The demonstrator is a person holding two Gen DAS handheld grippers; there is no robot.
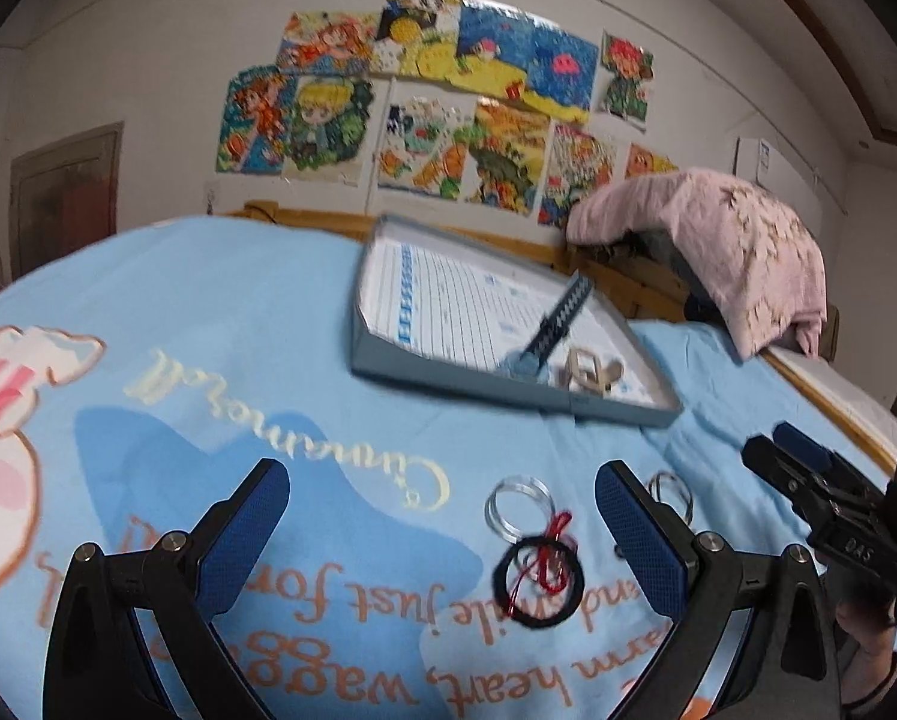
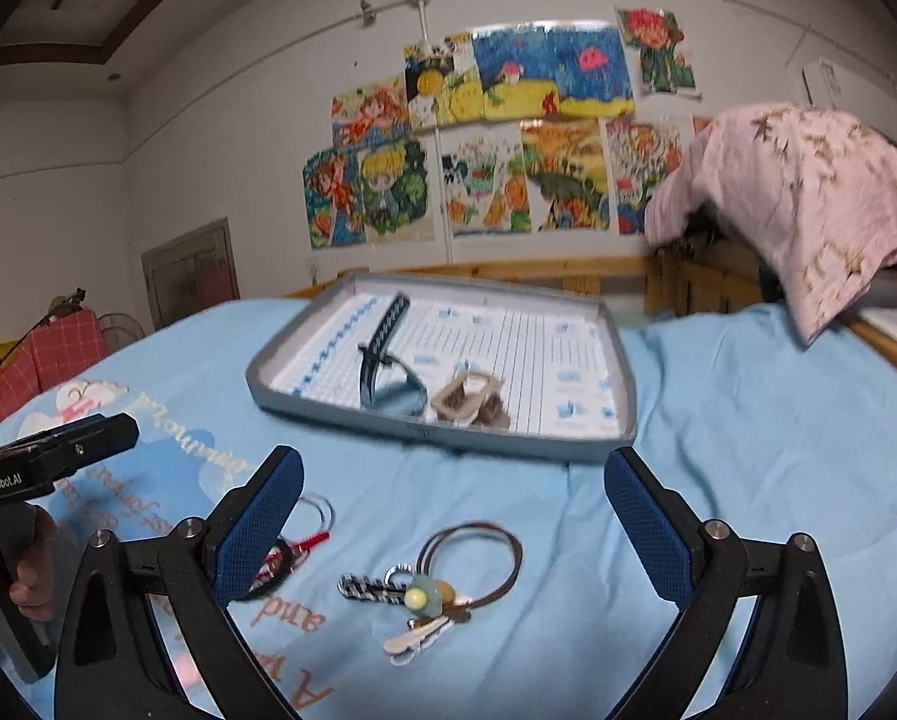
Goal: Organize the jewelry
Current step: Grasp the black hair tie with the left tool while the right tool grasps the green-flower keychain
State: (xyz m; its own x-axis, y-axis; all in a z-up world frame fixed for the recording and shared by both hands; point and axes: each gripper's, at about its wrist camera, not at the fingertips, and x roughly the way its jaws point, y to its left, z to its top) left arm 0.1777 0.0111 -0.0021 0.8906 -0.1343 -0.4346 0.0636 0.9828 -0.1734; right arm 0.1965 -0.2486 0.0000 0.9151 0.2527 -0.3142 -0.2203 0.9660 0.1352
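Two hand-held grippers: left hand-held gripper point(image 1: 442, 516) and right hand-held gripper point(image 2: 454, 501) both hover over the bed point(image 2: 748, 420), jaws spread wide, nothing between the pads.
Tray point(image 2: 448, 438): grey, shallow, further back on the bed; already holds a dark hair clip point(image 2: 382, 342) and a beige clip point(image 2: 466, 399), so it looks like the collecting place.
Loose jewelry: black cord ring point(image 1: 538, 579) with red thread and a clear bangle point(image 1: 517, 507) lie ahead of the left one; a brown band with charms point(image 2: 448, 576) lies ahead of the right.
Likely reason: each is lined up on its own piece, ready to pinch.
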